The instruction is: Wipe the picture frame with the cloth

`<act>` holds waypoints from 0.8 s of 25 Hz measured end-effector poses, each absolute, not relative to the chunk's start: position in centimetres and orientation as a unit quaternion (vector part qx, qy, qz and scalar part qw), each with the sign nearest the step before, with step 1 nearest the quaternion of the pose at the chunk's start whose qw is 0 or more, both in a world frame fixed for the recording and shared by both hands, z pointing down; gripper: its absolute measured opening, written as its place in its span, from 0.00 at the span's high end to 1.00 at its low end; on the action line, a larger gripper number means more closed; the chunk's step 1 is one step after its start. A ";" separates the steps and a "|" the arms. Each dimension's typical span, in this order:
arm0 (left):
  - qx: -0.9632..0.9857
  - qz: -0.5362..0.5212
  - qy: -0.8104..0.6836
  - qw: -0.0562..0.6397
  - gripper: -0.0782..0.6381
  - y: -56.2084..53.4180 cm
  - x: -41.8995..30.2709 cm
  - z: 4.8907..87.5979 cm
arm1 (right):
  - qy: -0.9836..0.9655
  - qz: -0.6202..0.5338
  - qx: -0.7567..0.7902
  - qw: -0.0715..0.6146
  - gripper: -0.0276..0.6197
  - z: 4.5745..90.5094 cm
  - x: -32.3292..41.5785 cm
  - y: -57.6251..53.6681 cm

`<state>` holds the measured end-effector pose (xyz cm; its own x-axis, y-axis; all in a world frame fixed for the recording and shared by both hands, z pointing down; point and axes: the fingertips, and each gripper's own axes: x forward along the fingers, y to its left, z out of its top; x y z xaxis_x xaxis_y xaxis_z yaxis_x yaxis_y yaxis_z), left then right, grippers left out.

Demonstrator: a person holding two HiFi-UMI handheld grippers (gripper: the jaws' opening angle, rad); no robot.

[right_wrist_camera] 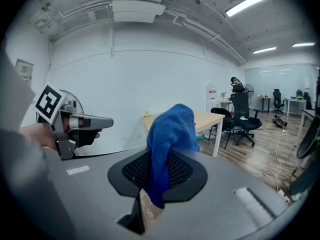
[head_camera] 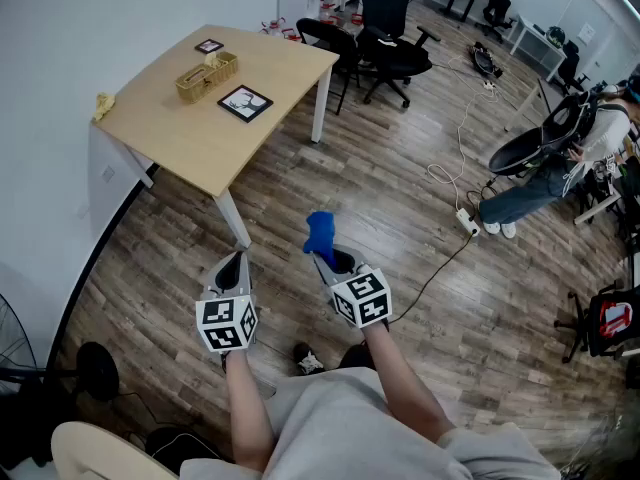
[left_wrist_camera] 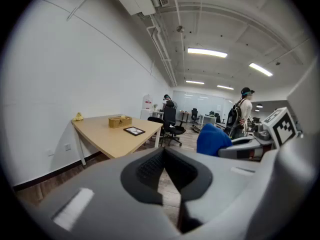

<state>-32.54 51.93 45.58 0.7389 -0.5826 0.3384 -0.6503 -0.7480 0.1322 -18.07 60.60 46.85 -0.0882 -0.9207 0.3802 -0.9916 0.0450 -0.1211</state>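
Note:
The black picture frame point(head_camera: 245, 102) lies flat on the wooden table point(head_camera: 200, 148) at the far left, well away from both grippers; it also shows in the left gripper view point(left_wrist_camera: 134, 131). My right gripper point(head_camera: 322, 258) is shut on a blue cloth point(head_camera: 319, 232), which sticks up from the jaws and hangs over them point(right_wrist_camera: 170, 139). My left gripper point(head_camera: 236, 258) hangs beside it over the wood floor, jaws closed together with nothing between them point(left_wrist_camera: 164, 159). Both point toward the table.
On the table stand a woven box point(head_camera: 207, 75), a second small frame point(head_camera: 209, 45) and a yellow item point(head_camera: 103, 105) at the corner. Black office chairs point(head_camera: 385, 43) stand past the table. A cable with power strip point(head_camera: 466, 223) crosses the floor right; a person point(head_camera: 545, 183) sits there.

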 end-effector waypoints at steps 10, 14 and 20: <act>0.926 0.136 -0.328 0.130 0.82 51.7 -33.5 45.9 | -0.700 0.178 0.683 0.110 0.88 47.0 -18.1 60.9; 0.924 0.138 -0.330 0.132 0.82 50.8 -33.6 46.1 | -0.700 0.177 0.686 0.093 0.88 46.6 -17.6 60.0; 0.919 0.133 -0.344 0.138 0.82 47.9 -33.5 45.8 | -0.708 0.179 0.678 0.086 0.88 46.3 -16.7 57.2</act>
<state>-33.52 47.87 45.76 0.7284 -0.5950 0.3397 -0.6685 -0.7258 0.1623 -16.74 57.24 46.28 -0.0663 -0.9285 0.3652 -0.9904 0.0168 -0.1371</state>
